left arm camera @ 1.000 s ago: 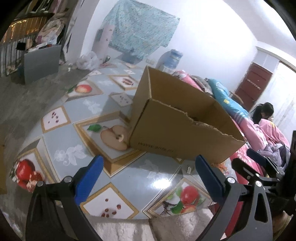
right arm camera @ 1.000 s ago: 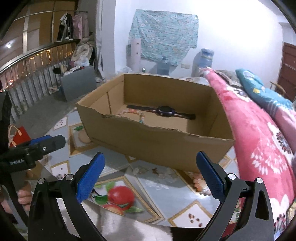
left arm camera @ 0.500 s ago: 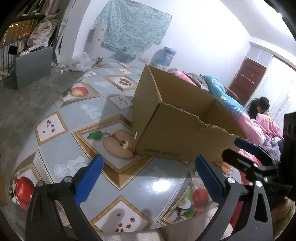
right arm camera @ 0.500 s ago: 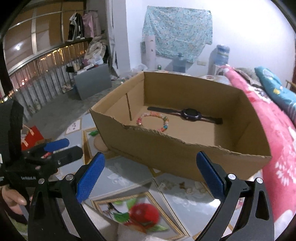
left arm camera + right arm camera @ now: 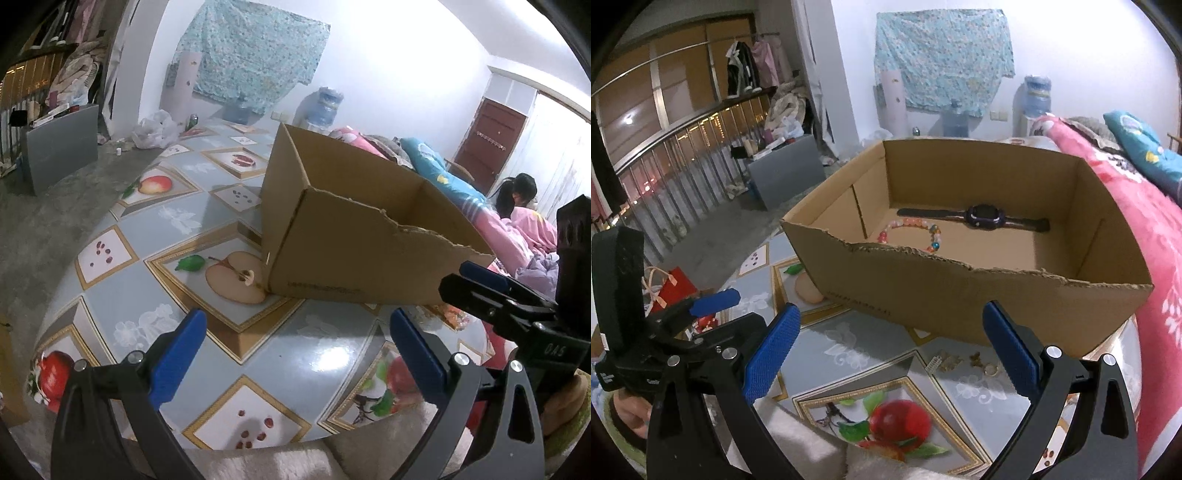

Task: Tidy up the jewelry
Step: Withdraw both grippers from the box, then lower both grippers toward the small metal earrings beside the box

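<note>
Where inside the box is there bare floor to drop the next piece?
The cardboard box floor is bare in its right half, between the watch and the torn front wall. The bead bracelet fills the left-middle. Small trinkets crowd the table before the box.

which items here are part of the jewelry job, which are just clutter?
Job:
- cardboard box
- beaded bracelet inside it
- watch inside it
- small gold pieces on the table before the box
- left claw, right claw, both open, empty

Clutter:
- water jug
- red gift bag
- pink blanket

Bead bracelet (image 5: 911, 234) & dark watch (image 5: 984, 216) flat in cardboard box (image 5: 960, 291).
</note>
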`<control>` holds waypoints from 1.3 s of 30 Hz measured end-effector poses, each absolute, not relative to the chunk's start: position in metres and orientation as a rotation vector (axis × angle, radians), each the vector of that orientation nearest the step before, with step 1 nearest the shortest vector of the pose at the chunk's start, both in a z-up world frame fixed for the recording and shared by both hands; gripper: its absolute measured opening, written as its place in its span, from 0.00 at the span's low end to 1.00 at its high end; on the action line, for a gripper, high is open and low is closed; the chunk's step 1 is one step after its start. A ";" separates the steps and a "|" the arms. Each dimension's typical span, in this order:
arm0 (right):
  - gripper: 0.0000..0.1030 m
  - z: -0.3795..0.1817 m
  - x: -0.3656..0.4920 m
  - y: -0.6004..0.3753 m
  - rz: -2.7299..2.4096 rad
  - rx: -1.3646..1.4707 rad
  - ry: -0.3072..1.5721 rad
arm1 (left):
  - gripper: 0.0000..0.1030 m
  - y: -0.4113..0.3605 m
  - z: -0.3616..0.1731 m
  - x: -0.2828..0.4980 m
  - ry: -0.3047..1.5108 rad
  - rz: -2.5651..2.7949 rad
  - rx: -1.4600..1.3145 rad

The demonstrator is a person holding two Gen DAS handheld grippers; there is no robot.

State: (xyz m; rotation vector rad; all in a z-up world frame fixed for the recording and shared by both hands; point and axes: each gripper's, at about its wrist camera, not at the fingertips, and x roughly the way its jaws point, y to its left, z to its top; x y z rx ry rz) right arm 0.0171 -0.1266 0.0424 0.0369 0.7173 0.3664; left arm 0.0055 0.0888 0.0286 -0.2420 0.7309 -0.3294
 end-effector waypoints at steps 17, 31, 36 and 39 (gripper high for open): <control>0.91 0.032 0.001 -0.189 0.415 0.122 0.714 | 0.94 0.017 0.034 0.000 0.672 -0.331 -0.167; 0.71 0.020 -0.011 -0.246 0.437 0.215 0.727 | 0.94 -0.028 0.032 -0.004 0.658 -0.307 -0.007; 0.59 0.007 -0.014 -0.250 0.473 0.206 0.774 | 0.94 -0.040 0.029 -0.011 0.656 -0.314 0.032; 0.51 0.002 -0.011 -0.248 0.493 0.195 0.790 | 0.91 -0.050 0.028 -0.013 0.650 -0.332 0.077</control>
